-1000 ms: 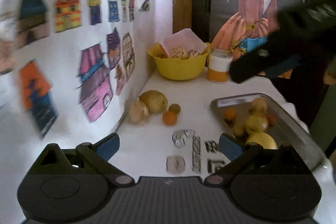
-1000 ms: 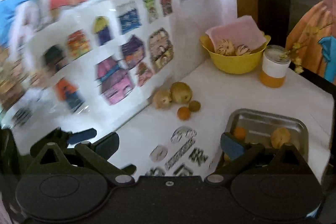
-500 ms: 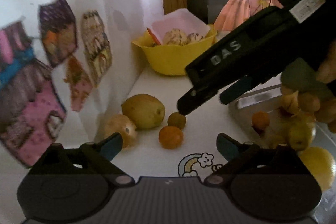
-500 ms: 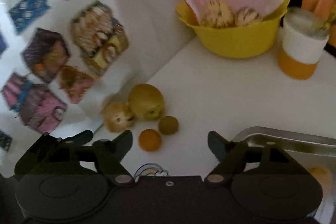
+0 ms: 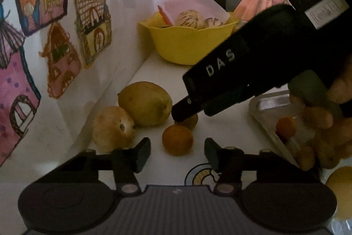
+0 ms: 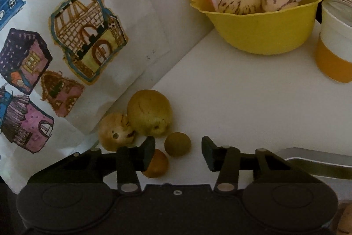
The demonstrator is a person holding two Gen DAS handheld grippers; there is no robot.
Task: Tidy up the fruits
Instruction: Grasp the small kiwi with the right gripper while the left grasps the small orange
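Glossy yellow plastic bowl (image 6: 259, 32); shiny metal tray (image 5: 272, 102); matt white tabletop (image 6: 231, 98); paper drawings (image 6: 88, 36).

Four loose fruits on the white tabletop by the wall: a large yellow-green fruit (image 6: 149, 112), a tan fruit (image 6: 115, 134) touching it at 8 o'clock, a small olive-brown fruit (image 6: 177, 144) at 5 o'clock, a small orange fruit (image 5: 177, 139) nearest, all apart from the metal tray (image 5: 267, 104).

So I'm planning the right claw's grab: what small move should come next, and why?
Probably ease the right claw forward and down around the small brownish-green fruit, then close. Its jaws stand open with that fruit centred just ahead of them; the orange fruit sits partly behind one finger, so a straight approach seems safest.
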